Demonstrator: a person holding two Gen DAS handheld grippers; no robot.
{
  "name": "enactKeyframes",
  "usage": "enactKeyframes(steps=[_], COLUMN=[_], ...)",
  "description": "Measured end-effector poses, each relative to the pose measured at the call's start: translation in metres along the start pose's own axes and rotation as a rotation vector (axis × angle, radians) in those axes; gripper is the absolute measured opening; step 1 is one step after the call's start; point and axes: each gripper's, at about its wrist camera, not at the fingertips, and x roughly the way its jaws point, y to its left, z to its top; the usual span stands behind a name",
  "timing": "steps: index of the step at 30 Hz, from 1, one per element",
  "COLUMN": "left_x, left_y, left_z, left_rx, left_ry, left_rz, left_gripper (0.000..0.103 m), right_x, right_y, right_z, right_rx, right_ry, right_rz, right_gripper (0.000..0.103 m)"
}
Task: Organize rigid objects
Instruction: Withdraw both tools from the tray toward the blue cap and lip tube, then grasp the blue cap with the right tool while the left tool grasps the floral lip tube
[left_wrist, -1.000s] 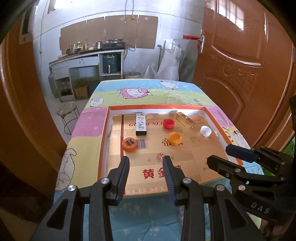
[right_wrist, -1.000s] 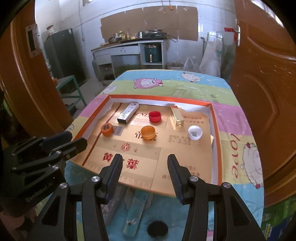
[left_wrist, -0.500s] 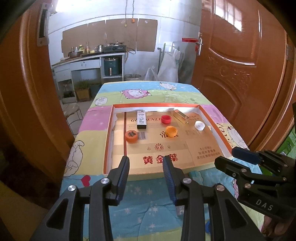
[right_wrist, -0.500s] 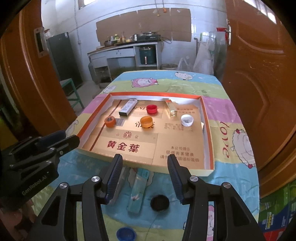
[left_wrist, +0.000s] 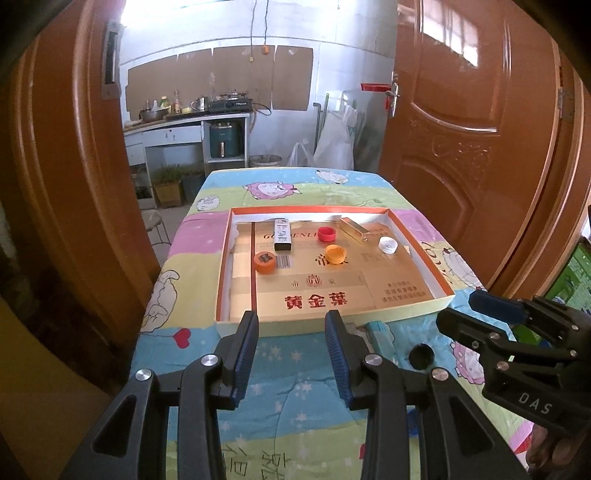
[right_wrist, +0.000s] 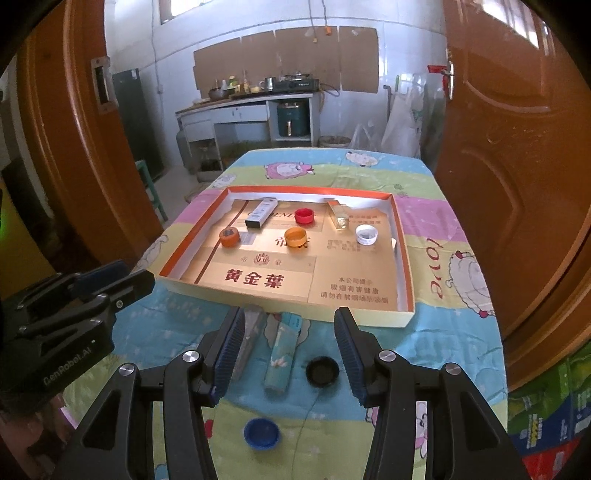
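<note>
A shallow cardboard tray (left_wrist: 406, 314) (right_wrist: 369, 318) with an orange rim lies on the table. It holds a black-and-white box (left_wrist: 282, 235) (right_wrist: 261, 212), a red cap (left_wrist: 327, 234) (right_wrist: 304, 215), a gold box (left_wrist: 354, 229) (right_wrist: 339, 216), a white cap (left_wrist: 388, 244) (right_wrist: 366, 234) and two orange caps (left_wrist: 336, 254) (left_wrist: 265, 262). On the cloth before the tray lie a grey stick (right_wrist: 249, 339), a teal lighter (right_wrist: 282, 350), a black cap (right_wrist: 322, 370) and a blue cap (right_wrist: 261, 432). My left gripper (left_wrist: 292, 326) and right gripper (right_wrist: 289, 321) hover open and empty, short of the tray's near wall.
The table wears a cartoon-sheep cloth (left_wrist: 199, 266). Brown doors (left_wrist: 480, 147) (right_wrist: 55, 166) flank it on both sides. Its left edge drops to the floor near a stool (left_wrist: 153, 225). A kitchen counter (right_wrist: 243, 110) stands behind.
Both grippers have drawn back from the tray and risen slightly. The tray looks smaller, and the loose items on the cloth in front of it have come into view.
</note>
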Motion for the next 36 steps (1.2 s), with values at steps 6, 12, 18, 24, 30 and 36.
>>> enactKeyframes(steps=[6, 12, 18, 24, 30, 36], left_x=[-0.012, -0.018, -0.016, -0.012, -0.009, -0.001], left_y=[0.001, 0.004, 0.004, 0.001, 0.002, 0.001], left_z=[-0.008, -0.025, -0.045, -0.056, -0.058, -0.059], left_rx=[-0.001, -0.007, -0.012, -0.012, -0.017, -0.020], left_ry=[-0.010, -0.001, 0.032, 0.056, 0.065, 0.082], left_rz=[-0.003, -0.014, -0.037, -0.046, -0.050, -0.055], left_gripper=[0.037, 0.037, 0.037, 0.037, 0.037, 0.037], right_x=[-0.013, -0.016, -0.004, 0.014, 0.025, 0.037], right_y=[0.001, 0.004, 0.008, 0.012, 0.019, 0.025], right_z=[-0.014, -0.045, -0.084, -0.102, -0.103, -0.102], right_rx=[-0.007, -0.025, -0.051, -0.061, -0.085, -0.122], right_ry=[-0.006, 0.014, 0.076, 0.120, 0.122, 0.134], right_rz=[-0.007, 0.010, 0.038, 0.054, 0.063, 0.056], right_gripper=[0.052, 0.052, 0.052, 0.052, 0.052, 0.051])
